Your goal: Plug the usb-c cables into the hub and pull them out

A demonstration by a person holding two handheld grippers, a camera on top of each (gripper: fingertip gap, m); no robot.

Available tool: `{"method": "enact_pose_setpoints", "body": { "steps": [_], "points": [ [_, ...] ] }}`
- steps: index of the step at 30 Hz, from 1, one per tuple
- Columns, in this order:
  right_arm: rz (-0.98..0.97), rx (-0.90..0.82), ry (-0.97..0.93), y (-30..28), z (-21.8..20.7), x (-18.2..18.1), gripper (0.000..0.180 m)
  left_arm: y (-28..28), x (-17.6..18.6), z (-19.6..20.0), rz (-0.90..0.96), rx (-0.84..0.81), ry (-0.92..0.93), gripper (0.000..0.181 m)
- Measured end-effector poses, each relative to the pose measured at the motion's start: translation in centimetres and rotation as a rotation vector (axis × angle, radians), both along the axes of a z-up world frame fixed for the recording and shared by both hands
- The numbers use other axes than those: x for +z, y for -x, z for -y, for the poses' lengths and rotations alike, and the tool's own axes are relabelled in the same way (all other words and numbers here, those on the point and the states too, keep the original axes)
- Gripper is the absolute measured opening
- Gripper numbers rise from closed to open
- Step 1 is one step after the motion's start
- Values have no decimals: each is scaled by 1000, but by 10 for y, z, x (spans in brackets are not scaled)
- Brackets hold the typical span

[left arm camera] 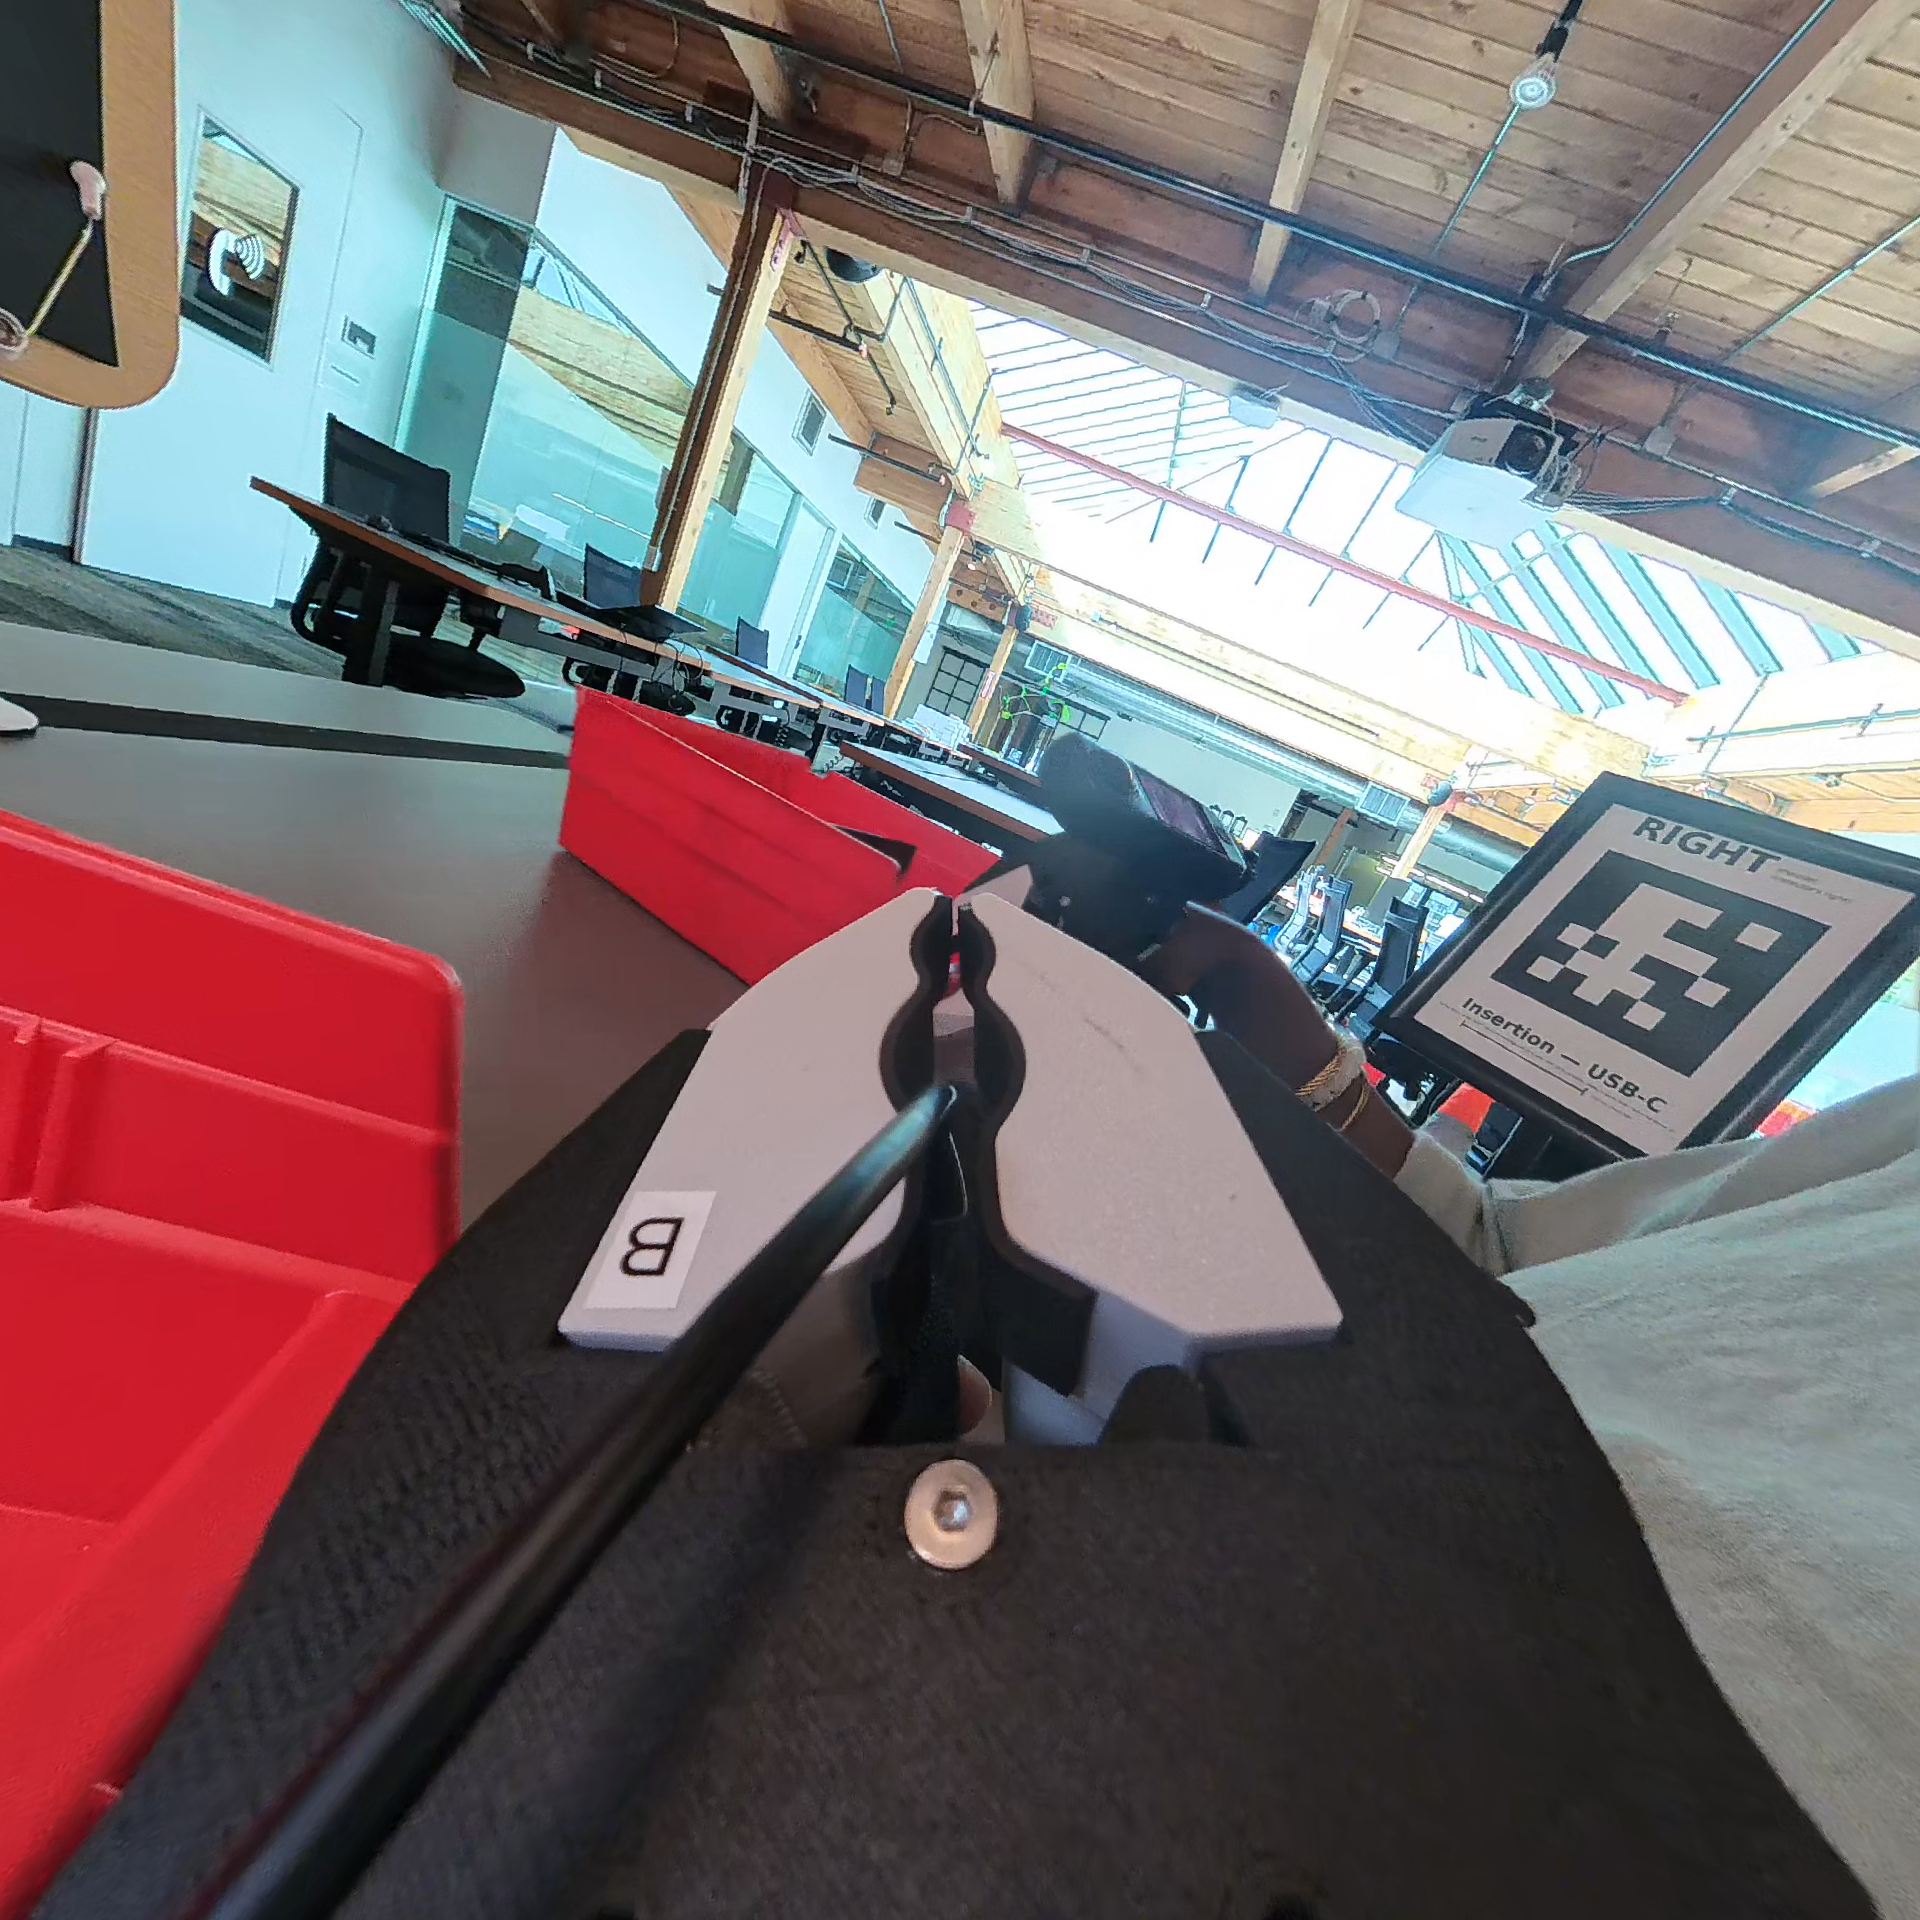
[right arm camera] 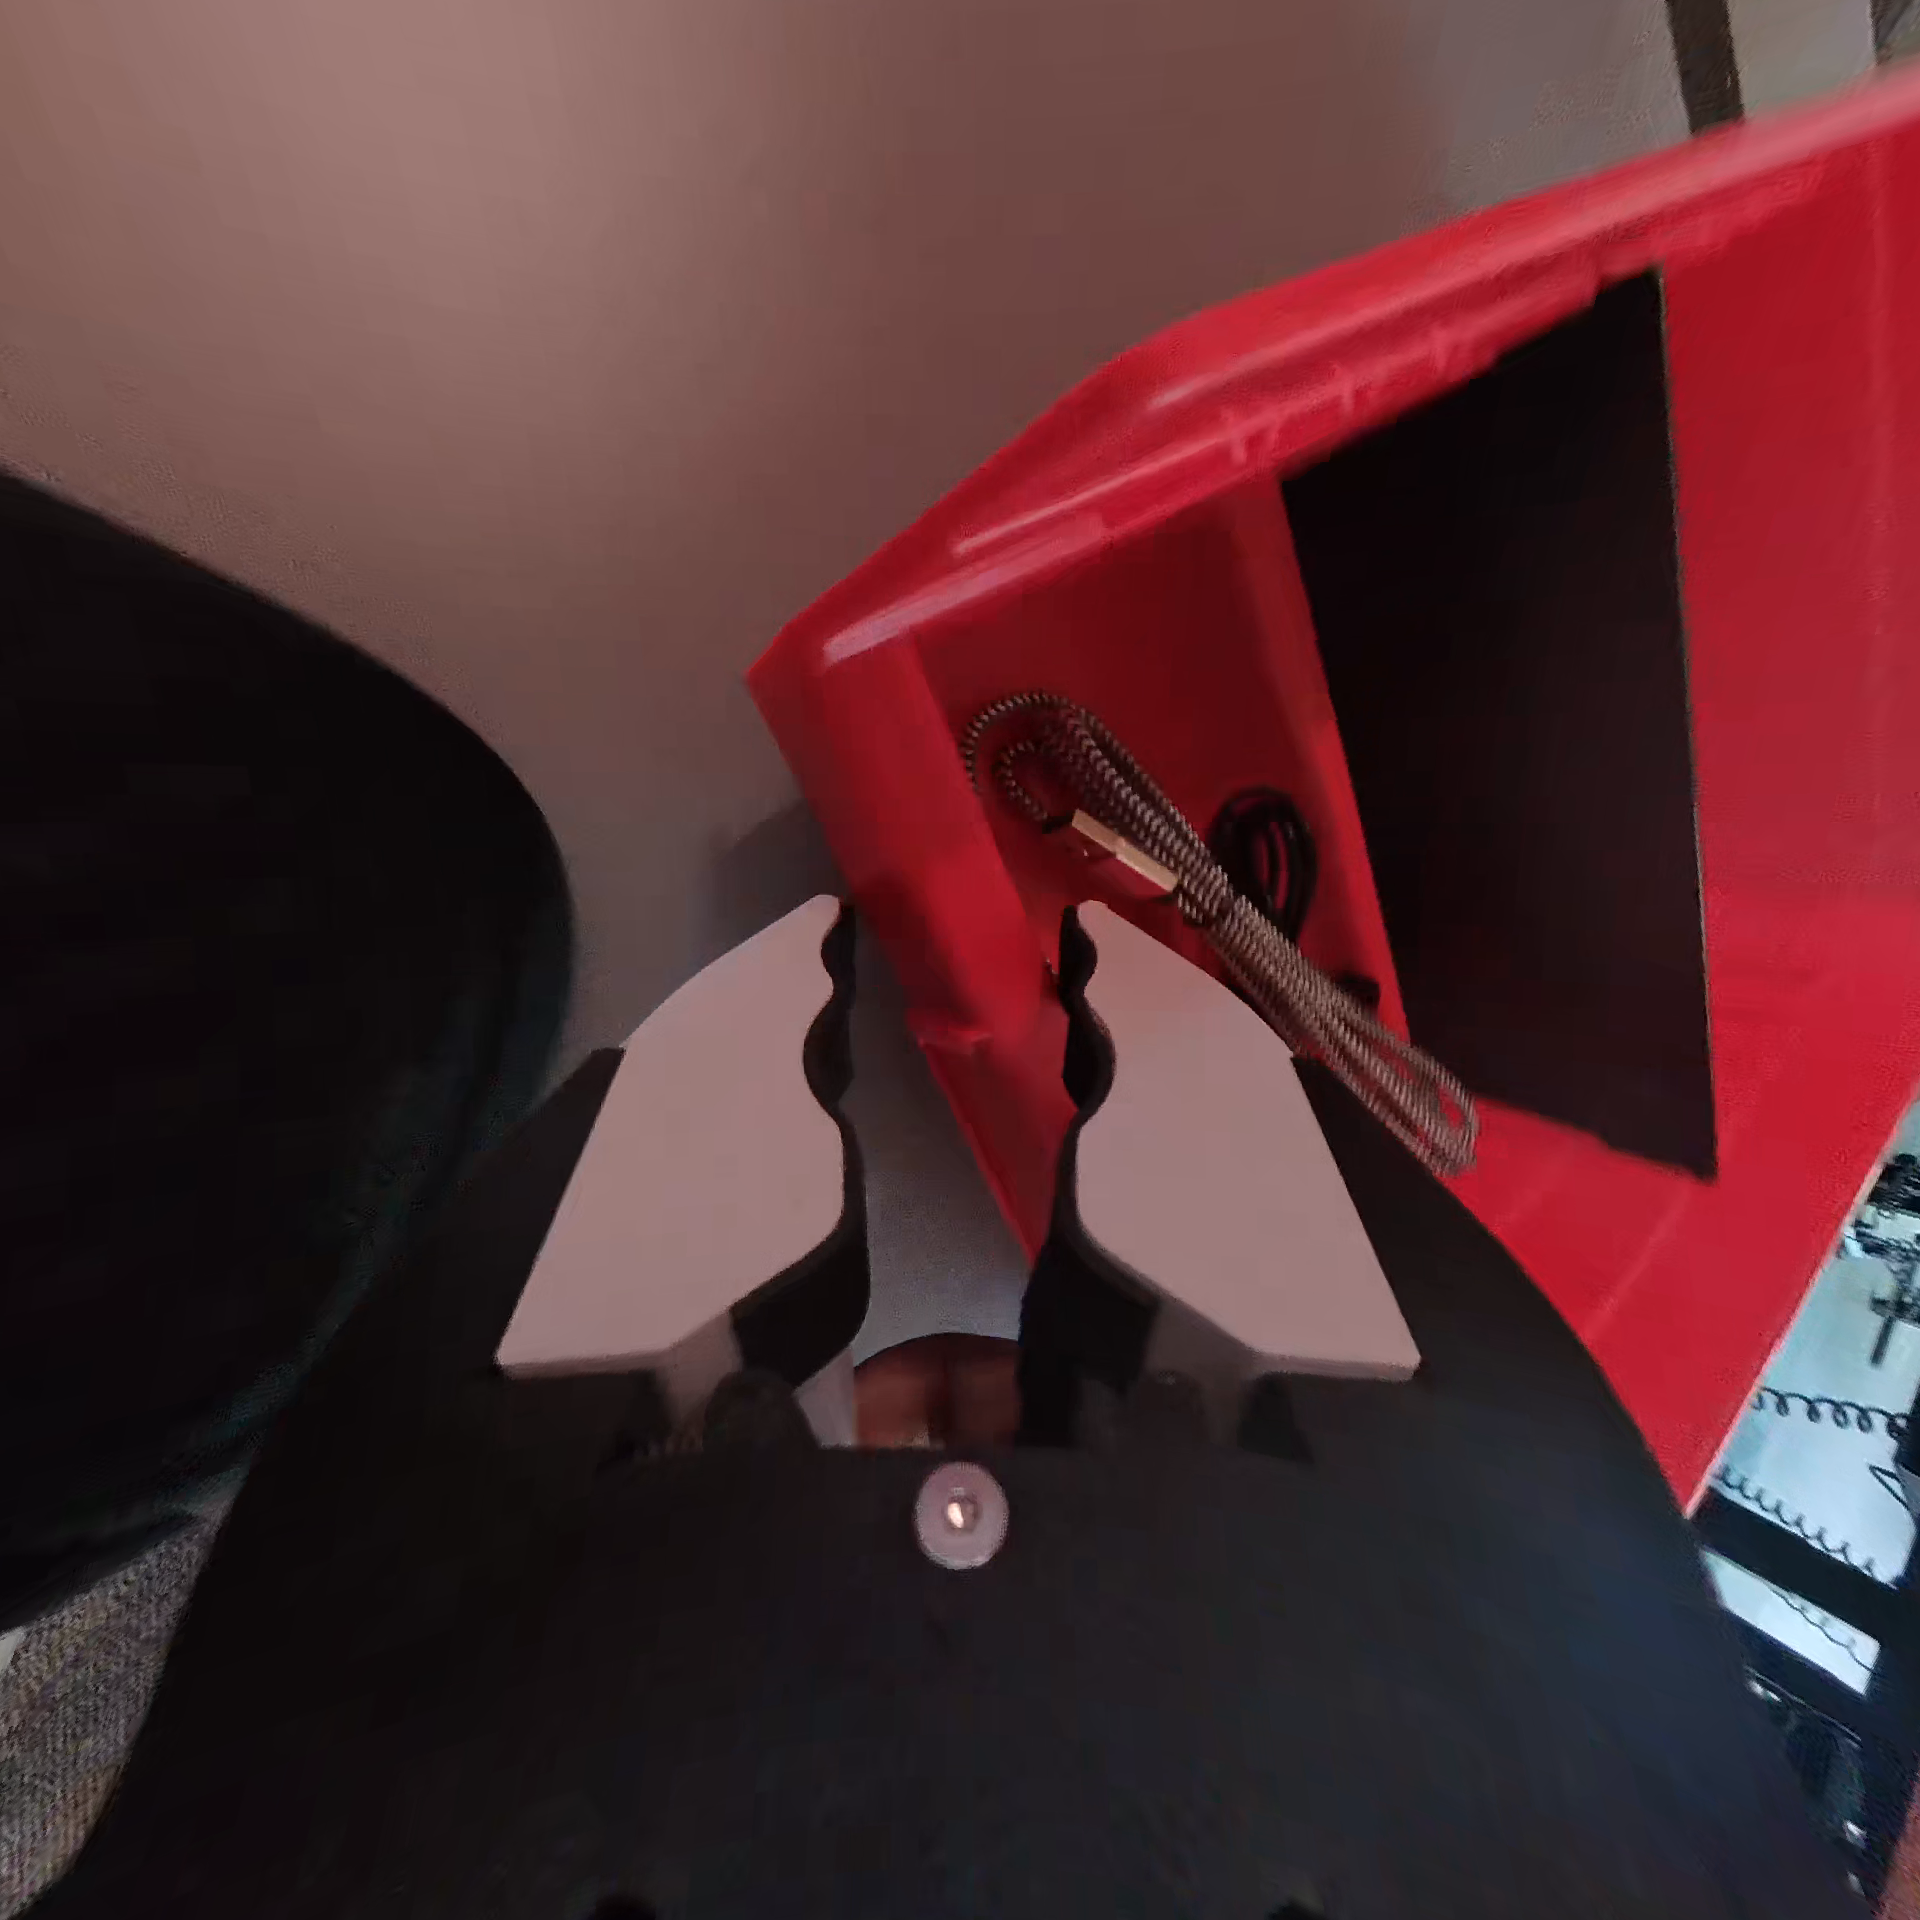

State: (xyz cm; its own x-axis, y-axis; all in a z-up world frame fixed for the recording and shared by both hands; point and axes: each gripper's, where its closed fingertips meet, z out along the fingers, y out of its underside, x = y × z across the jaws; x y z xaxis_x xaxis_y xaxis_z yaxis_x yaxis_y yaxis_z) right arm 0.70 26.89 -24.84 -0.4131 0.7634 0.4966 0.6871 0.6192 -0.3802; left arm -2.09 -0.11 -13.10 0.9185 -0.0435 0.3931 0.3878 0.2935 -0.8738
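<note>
While the left gripper point(left arm camera: 958, 914) is clenching a black cable point(left arm camera: 644, 1382), the right gripper point(right arm camera: 956, 920) is gaping. Its fingers are straddling the red bin point(right arm camera: 1818, 582) wall beside a braided cable point(right arm camera: 1226, 925).

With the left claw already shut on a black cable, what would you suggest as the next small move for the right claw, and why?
Probably ease the right claw off the red bin wall, over towards the braided cable. The claw is open, its fingers either side of the wall's edge, gripping nothing, while that cable lies coiled and free inside. The left claw is shut on the black cable. No hub shows.
</note>
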Motion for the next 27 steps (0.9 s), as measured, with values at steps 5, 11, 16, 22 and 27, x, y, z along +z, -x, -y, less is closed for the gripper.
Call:
{"method": "enact_pose_setpoints", "body": {
  "steps": [5,11,16,22,27],
  "points": [
    [-52,-8,51,10,11,11,35,0,1,1,1,-1,-11,1],
    [-432,226,334,-1,95,94,50,0,2,2,2,4,-16,1],
    [-644,690,720,-24,252,115,51,1,1,1,-3,11,-11,2],
    [-627,558,497,18,290,63,60,1,2,2,-1,17,-17,4],
    [-692,533,445,21,287,64,41,2,2,3,3,22,-20,5]
  ]
}}
